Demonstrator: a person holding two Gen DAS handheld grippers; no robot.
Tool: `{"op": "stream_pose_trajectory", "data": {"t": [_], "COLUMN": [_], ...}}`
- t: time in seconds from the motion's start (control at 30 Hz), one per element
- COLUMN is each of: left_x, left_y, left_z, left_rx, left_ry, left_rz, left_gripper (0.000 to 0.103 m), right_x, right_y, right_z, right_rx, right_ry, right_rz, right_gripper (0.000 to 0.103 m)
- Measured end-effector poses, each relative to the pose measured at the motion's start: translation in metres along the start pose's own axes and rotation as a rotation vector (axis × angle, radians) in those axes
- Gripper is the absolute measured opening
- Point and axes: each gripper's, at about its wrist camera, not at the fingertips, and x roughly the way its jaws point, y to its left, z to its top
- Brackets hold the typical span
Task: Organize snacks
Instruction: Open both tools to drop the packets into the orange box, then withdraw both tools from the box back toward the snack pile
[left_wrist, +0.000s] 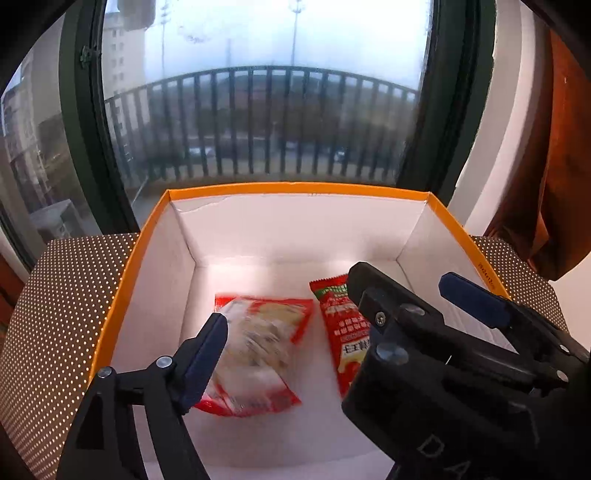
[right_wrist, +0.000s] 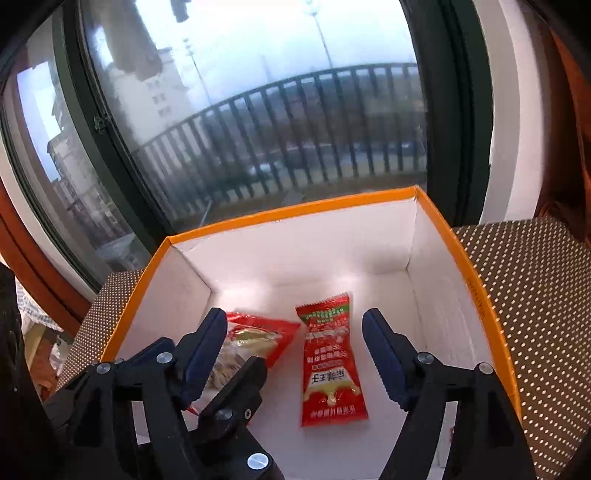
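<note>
An open box with an orange rim (left_wrist: 295, 189) (right_wrist: 295, 210) and white inside holds two red snack packets. A clear-windowed red packet (left_wrist: 258, 347) (right_wrist: 255, 339) lies at the left of the floor. A narrow red packet with white print (left_wrist: 343, 325) (right_wrist: 330, 365) lies to its right. My left gripper (left_wrist: 332, 314) is open above the box, empty, over the windowed packet. My right gripper (right_wrist: 295, 343) is open and empty above the narrow packet. Each gripper partly shows in the other's view and hides part of a packet.
The box stands on a brown dotted mat (left_wrist: 70, 302) (right_wrist: 535, 295) in front of a large window (left_wrist: 266, 92) with a railing outside. An orange-brown curtain (left_wrist: 554, 166) hangs at the right.
</note>
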Motion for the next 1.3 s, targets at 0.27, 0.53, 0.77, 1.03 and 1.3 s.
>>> {"op": "stream_pose_trajectory", "data": {"t": [0.27,0.53,0.77,1.03,1.3], "left_x": [-0.033,-0.079,-0.113,-0.139,-0.155], "left_y": [-0.004,-0.008,-0.013,-0.021,-0.026], "left_z": [-0.010,-0.028,-0.049,-0.079,-0.109], "left_rx": [0.033,0.048,0.073,0.095,0.119], "left_ry": [-0.056,-0.141,-0.204,-0.255,-0.284], "left_rz": [0.016,-0.017,-0.029,-0.047,-0.062], "left_gripper": [0.082,0.082,0.084,0.085,0.085], "right_x": [-0.022,-0.071,-0.107,-0.136,-0.161], "right_y": [0.008,0.020,0.030,0.038,0.041], "right_z": [-0.004,-0.019,-0.035,-0.056,-0.084], "right_rx": [-0.025,-0.075,-0.109,-0.136,-0.153], "right_ry": [-0.010,-0.077,-0.137,-0.170,-0.192], "right_rz": [-0.024,-0.046,-0.044,-0.044,-0.068], "right_gripper": [0.085,0.091,0.097,0.098,0.098]}}
